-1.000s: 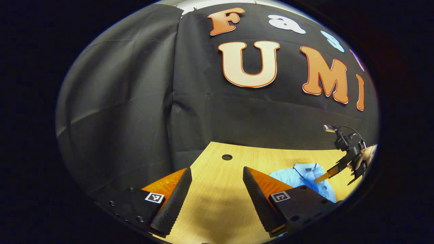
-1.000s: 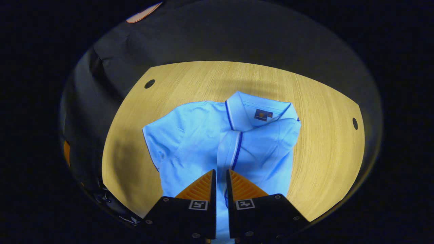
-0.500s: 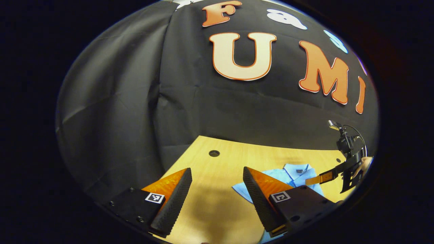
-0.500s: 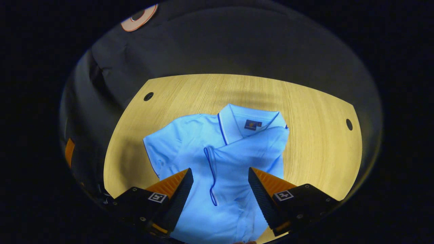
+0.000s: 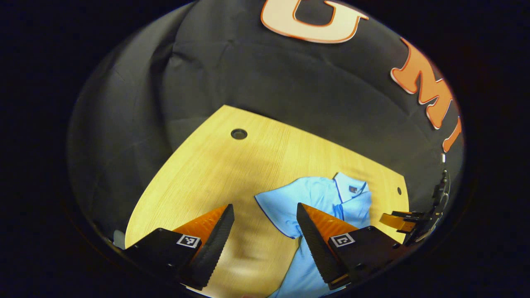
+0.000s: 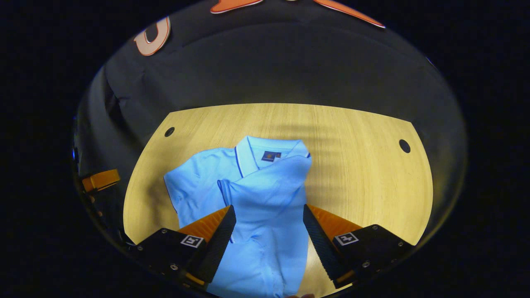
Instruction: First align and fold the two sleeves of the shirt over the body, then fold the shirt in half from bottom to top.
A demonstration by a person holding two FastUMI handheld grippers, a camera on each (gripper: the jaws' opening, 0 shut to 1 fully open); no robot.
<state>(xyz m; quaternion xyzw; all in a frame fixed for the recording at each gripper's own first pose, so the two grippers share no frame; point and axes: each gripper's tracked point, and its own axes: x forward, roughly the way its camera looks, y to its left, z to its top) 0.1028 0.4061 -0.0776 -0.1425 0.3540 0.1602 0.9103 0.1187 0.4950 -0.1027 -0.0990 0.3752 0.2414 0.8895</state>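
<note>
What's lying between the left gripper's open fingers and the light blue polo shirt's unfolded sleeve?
Nothing: in the left gripper view, bare wooden table separates the left gripper from the shirt's sleeve.

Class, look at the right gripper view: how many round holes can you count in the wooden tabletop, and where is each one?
2. One hole is near the far left corner of the table, left of the shirt; the other hole is near the far right edge. The shirt may hide others.

Wooden table (image 6: 372, 186) under blue shirt (image 6: 265, 207)
</note>
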